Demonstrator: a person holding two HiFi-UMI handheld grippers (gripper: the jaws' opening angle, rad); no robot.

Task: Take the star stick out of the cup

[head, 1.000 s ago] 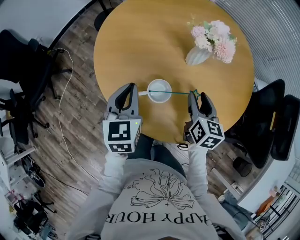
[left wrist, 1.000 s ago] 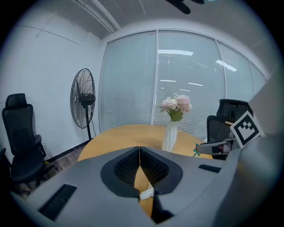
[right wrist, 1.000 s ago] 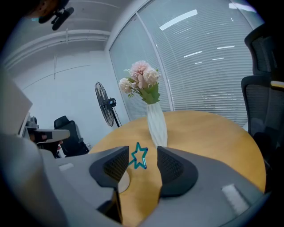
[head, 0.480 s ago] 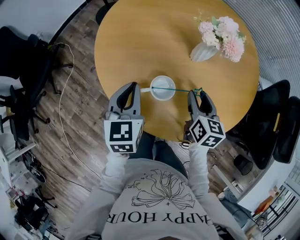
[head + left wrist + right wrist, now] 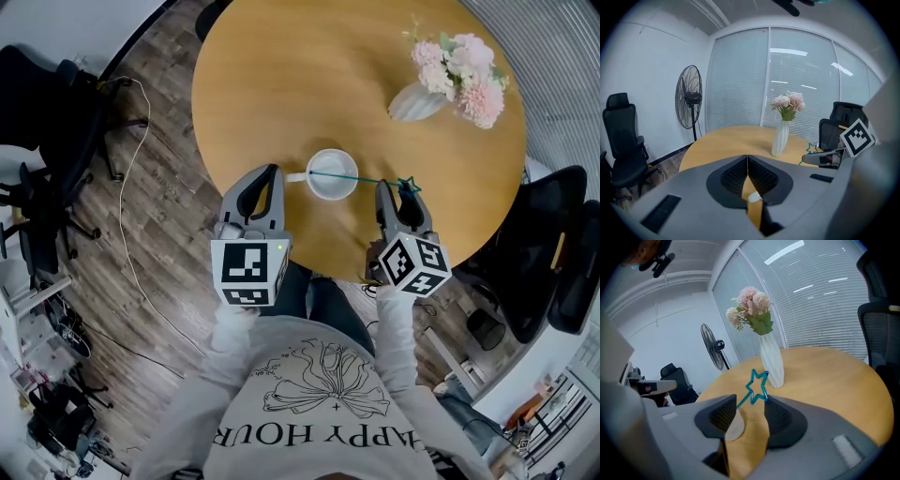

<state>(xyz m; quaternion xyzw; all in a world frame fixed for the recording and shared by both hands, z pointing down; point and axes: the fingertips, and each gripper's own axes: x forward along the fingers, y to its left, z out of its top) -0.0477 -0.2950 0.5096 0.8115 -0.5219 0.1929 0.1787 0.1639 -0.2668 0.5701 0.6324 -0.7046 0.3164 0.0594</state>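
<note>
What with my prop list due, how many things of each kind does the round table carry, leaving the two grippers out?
cup: 1
star stick: 1 (one end in the cup)
vase of flowers: 1
Total: 3

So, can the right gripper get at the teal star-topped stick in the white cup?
Probably yes: the right gripper has its jaws apart, and the teal star-topped stick has its star between their tips, outside the white cup, with nothing else there.
</note>
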